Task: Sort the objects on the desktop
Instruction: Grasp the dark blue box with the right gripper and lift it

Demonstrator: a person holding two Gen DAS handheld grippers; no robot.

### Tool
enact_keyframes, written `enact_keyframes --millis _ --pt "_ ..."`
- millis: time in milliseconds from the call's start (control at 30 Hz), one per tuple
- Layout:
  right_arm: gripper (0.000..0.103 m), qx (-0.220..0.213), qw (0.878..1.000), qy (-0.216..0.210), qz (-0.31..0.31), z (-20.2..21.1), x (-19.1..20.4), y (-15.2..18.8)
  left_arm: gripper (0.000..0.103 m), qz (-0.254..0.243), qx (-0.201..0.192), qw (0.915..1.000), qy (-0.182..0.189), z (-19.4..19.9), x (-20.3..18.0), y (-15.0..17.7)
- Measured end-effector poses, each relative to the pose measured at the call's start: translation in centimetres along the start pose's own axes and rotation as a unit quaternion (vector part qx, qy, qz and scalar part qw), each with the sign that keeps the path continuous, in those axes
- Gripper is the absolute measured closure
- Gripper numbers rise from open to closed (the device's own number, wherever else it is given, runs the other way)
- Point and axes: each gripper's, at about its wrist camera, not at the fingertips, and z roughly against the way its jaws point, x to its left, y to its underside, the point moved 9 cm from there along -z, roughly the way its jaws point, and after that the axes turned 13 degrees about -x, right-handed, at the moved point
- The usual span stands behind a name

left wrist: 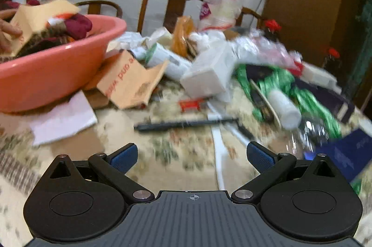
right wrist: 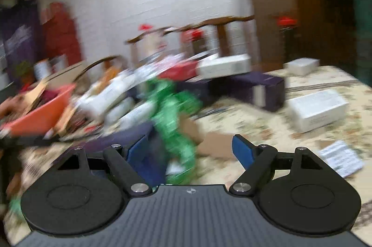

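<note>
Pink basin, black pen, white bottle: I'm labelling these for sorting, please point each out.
Pink basin (left wrist: pixel 46 75): left wrist view, on its outer wall.
Black pen (left wrist: pixel 181 124): left wrist view, mid-barrel.
White bottle (left wrist: pixel 284 105): left wrist view, on its side, mid-body.

Pink basin (left wrist: pixel 53 75) at far left on the floral tablecloth, heaped with dark red and knitted cloth plus a tan cardboard flap. Right of it a jumbled pile: torn tan cardboard (left wrist: pixel 130 81) with red print, white carton (left wrist: pixel 209 75) tipped on an edge, white tube (left wrist: pixel 284 107) lying on crumpled green foil wrap (left wrist: pixel 309 100), and a black pen (left wrist: pixel 183 124) lying flat nearer. Far right, seen blurred: dark purple box (right wrist: pixel 255 86) with a white box (right wrist: pixel 224 65) on top, another white box (right wrist: pixel 316 109) lying apart.
</note>
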Motion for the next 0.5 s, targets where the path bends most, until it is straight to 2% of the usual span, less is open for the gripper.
enact_keyframes --millis 67,100,200,300,500 --pt "0.019 0.0 0.999 0.039 -0.005 -0.9 -1.2 -0.4 0.0 -0.015 0.002 0.9999 -0.006 0.3 -0.7 0.5" --pt "0.019 0.005 0.999 0.033 -0.017 -1.3 -1.4 -0.3 0.0 -0.019 0.004 0.9998 -0.009 0.4 -0.9 0.8" --pt "0.019 0.019 0.995 -0.045 -0.089 -2.1 -0.8 0.0 0.0 -0.003 0.016 0.9998 -0.012 0.4 -1.4 1.4" --pt "0.019 0.027 0.989 -0.094 -0.113 -2.5 0.2 -0.1 0.0 0.019 0.01 0.9997 -0.012 1.2 -1.7 1.9" --pt "0.016 0.049 0.987 -0.126 -0.091 -4.1 2.6 -0.1 0.0 0.065 0.008 0.9978 -0.01 1.1 -2.7 2.2"
